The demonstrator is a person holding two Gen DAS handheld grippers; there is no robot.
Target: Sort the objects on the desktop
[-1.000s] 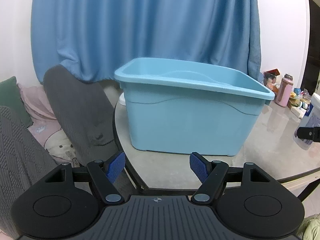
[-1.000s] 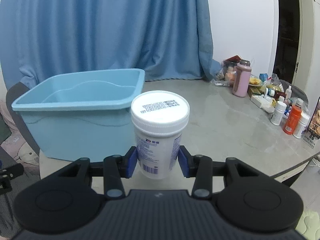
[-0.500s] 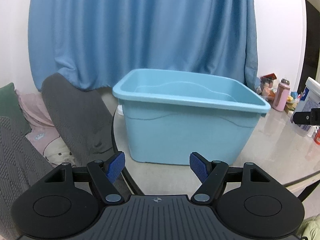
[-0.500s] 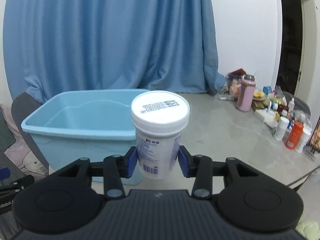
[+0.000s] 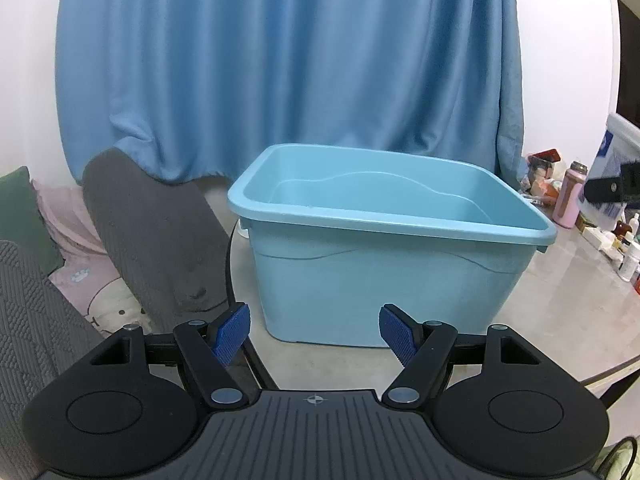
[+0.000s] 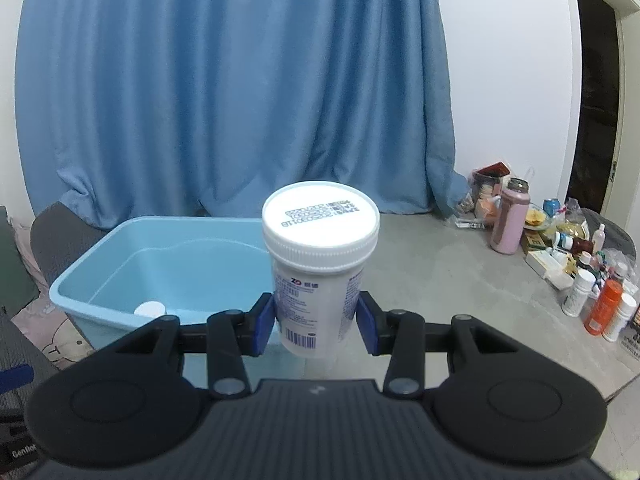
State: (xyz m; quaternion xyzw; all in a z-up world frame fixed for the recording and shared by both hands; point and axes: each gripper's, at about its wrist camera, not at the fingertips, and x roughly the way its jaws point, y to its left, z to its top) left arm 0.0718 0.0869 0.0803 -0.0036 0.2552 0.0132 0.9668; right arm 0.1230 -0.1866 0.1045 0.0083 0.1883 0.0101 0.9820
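The right gripper (image 6: 316, 320) clamps the white screw-lid plastic jar (image 6: 318, 268) upright, just right of the light-blue plastic bin (image 6: 120, 264), apparently for dropping in, while the left gripper (image 5: 314, 330) waits wide, empty.

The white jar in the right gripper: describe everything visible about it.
The white jar is a squat, opaque plastic-looking container with a wide ribbed screw lid, closed, bearing printed code on top. Its label carries blue text and a barcode low down. It stands upright, clamped at mid-body between the blue pads of the right gripper, off the table, near the light blue bin. Only the pads touch it. It also shows at the left view's right edge.
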